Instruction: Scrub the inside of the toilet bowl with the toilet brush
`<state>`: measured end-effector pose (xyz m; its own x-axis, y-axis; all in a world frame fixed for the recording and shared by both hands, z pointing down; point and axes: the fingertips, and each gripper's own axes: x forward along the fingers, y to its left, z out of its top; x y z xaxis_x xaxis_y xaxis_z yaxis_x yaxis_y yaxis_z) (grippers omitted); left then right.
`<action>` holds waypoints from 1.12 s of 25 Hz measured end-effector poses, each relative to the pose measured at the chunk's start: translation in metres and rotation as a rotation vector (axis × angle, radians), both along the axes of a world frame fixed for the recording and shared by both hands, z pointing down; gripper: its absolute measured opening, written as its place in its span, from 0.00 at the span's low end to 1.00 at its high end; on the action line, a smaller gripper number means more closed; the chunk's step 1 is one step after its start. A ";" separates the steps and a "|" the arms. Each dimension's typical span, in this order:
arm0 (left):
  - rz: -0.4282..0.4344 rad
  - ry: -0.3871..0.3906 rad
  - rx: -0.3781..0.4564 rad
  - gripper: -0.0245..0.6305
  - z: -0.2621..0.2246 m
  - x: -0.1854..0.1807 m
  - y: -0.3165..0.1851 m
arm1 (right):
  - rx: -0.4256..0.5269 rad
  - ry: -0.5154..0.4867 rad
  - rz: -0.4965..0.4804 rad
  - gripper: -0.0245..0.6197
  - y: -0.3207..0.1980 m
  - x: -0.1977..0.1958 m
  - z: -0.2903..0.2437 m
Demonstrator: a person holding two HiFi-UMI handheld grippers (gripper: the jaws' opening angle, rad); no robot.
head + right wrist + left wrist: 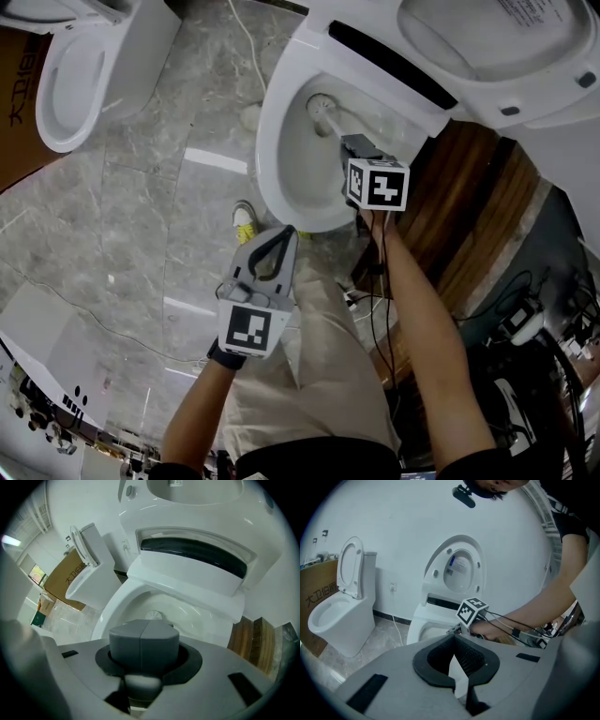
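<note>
right gripper (357, 146) (144, 641): jaws clenched on the brush handle, reaching over the bowl's right rim and aimed down into it
brush (323, 106) (153, 615): round head low inside the bowl, against the far wall near the drain; handle runs back to the right gripper
left gripper (272, 247) (457, 656): jaws apart, nothing between them; held in front of the bowl, clear of the rim, pointing toward the toilet
bowl (270, 141) (425, 631) (192, 616): white, oval, open; the inner surface looks glossy
lid (487, 37) (461, 569) (197, 489): raised, leaning back behind the bowl
dark strip (389, 66) (192, 552): runs along the back edge of the bowl, under the raised lid
right arm (422, 309): bare forearm stretched forward along the bowl's right side, cables running down it
left hand (225, 354): in a dark glove, behind the left gripper's marker cube
second toilet (75, 75) (340, 620) (89, 581): white, well to the left, its seat up in the gripper views
box (19, 103) (321, 597) (65, 581): brown cardboard, just behind the second toilet
floor (159, 216): grey marble tile, glossy
wood strip (469, 206) (251, 644): dark planks just to the right of the bowl
shoe (245, 221): yellow and white, on the floor at the bowl's front edge
</note>
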<state>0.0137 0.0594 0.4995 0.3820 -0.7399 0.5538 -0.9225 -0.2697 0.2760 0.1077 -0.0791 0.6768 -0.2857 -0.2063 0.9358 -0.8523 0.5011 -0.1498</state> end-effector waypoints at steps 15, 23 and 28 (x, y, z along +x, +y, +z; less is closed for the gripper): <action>-0.040 0.014 -0.033 0.07 0.024 0.003 -0.006 | -0.019 0.072 -0.110 0.28 -0.002 0.013 0.042; -0.037 0.007 -0.024 0.07 0.027 0.004 -0.017 | -0.120 0.161 -0.289 0.28 0.008 0.011 0.071; -0.074 0.011 -0.014 0.07 0.026 -0.005 -0.027 | -0.146 0.204 -0.463 0.28 -0.002 -0.003 0.077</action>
<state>0.0089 0.0323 0.5255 0.3326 -0.7586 0.5602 -0.9367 -0.1966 0.2898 0.1043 -0.0811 0.7540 -0.1251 0.0348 0.9915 -0.5653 0.8188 -0.1000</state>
